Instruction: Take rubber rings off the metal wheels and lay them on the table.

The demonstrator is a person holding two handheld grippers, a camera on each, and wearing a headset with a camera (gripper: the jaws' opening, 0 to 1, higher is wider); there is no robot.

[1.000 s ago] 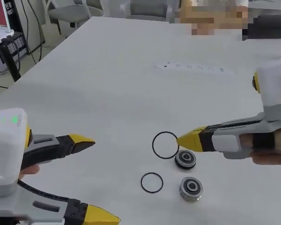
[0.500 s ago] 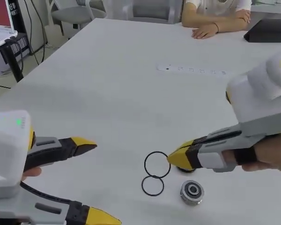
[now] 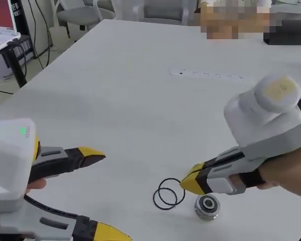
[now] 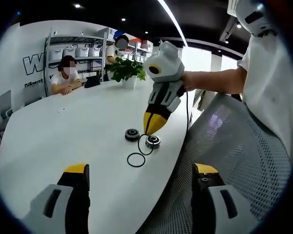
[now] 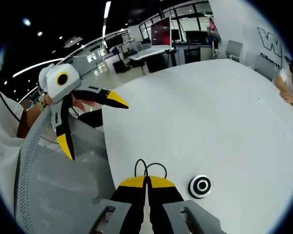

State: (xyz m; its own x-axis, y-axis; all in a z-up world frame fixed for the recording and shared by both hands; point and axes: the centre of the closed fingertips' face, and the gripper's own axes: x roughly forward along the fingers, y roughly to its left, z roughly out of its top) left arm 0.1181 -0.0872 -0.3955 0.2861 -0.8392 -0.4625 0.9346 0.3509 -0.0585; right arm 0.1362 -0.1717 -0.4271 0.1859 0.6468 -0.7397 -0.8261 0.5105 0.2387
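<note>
Rubber rings [image 3: 169, 193] are both down by the near edge of the desk [image 3: 115, 90]: first ring [image 4: 136, 159] lies flat, second ring [image 5: 149, 168] is pinched in the right gripper [image 3: 189, 182], jaws pressed together on it, overlapping the first; can't tell if it's touching down. Left gripper [image 3: 108, 196] hangs spread wide and empty over that same edge. One metal wheel [image 3: 206, 206] sits just beside the rings, second wheel [image 4: 132, 134] just past it. Looks like the lay-down step for ring two. Next move: lower it flat, open up, lift straight off so nothing drags. Further up the desk, a white strip [image 3: 205, 75].
</note>
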